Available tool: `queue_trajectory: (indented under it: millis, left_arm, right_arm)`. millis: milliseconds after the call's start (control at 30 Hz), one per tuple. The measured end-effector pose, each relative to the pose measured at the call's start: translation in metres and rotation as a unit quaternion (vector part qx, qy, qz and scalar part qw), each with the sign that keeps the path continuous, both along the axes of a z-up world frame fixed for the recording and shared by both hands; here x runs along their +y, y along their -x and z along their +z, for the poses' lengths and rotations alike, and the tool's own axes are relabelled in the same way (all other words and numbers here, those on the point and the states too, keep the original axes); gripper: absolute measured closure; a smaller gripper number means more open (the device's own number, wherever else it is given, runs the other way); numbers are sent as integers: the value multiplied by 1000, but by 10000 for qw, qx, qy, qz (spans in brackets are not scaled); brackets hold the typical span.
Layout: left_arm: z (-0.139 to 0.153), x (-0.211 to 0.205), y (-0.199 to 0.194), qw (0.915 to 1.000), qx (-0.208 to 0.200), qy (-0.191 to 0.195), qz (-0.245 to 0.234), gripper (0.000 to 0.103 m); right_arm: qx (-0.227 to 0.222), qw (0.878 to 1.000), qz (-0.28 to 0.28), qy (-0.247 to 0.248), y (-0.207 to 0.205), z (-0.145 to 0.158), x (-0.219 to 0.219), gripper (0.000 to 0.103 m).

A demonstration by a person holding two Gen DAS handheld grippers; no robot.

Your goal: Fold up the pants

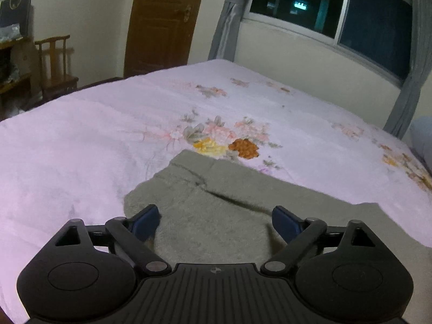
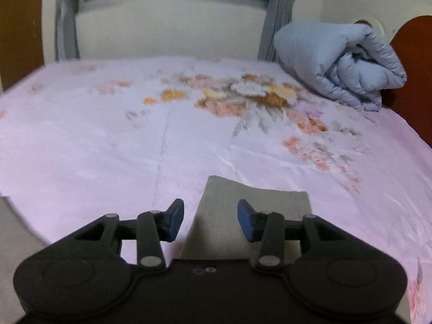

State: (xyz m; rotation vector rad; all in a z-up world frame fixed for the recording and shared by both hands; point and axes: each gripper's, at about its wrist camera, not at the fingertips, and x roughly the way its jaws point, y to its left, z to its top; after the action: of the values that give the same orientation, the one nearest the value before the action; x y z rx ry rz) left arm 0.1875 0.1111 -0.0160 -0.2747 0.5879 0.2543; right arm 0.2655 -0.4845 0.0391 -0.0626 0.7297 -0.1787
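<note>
Grey fuzzy pants (image 1: 216, 216) lie flat on the pink floral bed sheet (image 1: 81, 148). In the left wrist view a dark seam runs across them, and the cloth spreads toward the right. My left gripper (image 1: 214, 222) is open, its blue fingertips (image 1: 147, 222) spread above the pants, holding nothing. In the right wrist view one end of the pants (image 2: 251, 216) shows as a grey strip on the sheet (image 2: 108, 148). My right gripper (image 2: 210, 220) is open over that end's left edge and holds nothing.
A rolled light-blue duvet (image 2: 340, 67) lies at the bed's far right by a red-brown headboard (image 2: 413, 75). A wooden chair (image 1: 55, 64) and a brown door (image 1: 162, 21) stand beyond the bed's left side. A window with grey curtains (image 1: 337, 8) is behind.
</note>
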Motion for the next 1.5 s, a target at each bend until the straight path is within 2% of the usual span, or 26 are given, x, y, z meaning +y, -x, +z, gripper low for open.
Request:
queue_trajectory:
  millis: [167, 267, 333, 367, 400, 500, 600, 800, 933, 1033, 1167, 1500]
  left_arm:
    - [-13, 1, -6, 9995, 99, -223, 186, 12]
    - [-20, 0, -9, 9989, 222, -374, 170, 7]
    - [-25, -1, -8, 9987, 262, -437, 95, 1]
    - [-28, 0, -8, 9985, 305, -458, 70, 0]
    - [-30, 0, -7, 9983, 334, -478, 52, 0]
    - [-37, 7, -2, 9986, 436, -293, 79, 0]
    - [-48, 22, 5, 9983, 416, 387, 124, 0]
    - [-55, 15, 7, 9990, 417, 129, -38, 0]
    - [-56, 18, 5, 9989, 431, 149, -92, 0]
    - [-55, 20, 1, 9986, 475, 146, -161, 0]
    - [-53, 21, -3, 9981, 551, 136, -235, 0]
    - [-51, 19, -8, 9973, 698, 96, -228, 0]
  right_arm:
    - [718, 9959, -311, 459, -52, -34, 9, 68]
    - [877, 9943, -489, 348, -56, -46, 3, 72]
    - [821, 9952, -500, 170, -52, -43, -3, 97]
    - [748, 9959, -478, 172, -48, -40, -4, 103]
    - [636, 9968, -467, 159, -43, -33, -6, 103]
    - [251, 9987, -431, 46, -20, -10, -14, 103]
    - [-127, 9989, -443, -70, 12, 20, -28, 103]
    - [-827, 9939, -679, -265, 95, 74, -72, 103]
    - [-1094, 9886, -934, -442, 146, 88, -103, 103]
    - [-1237, 9846, -1086, -596, 184, 86, -124, 103]
    - [-1320, 9759, -1476, -923, 222, 69, -152, 103]
    - [-1339, 9469, -2158, -1972, 277, 8, -192, 103]
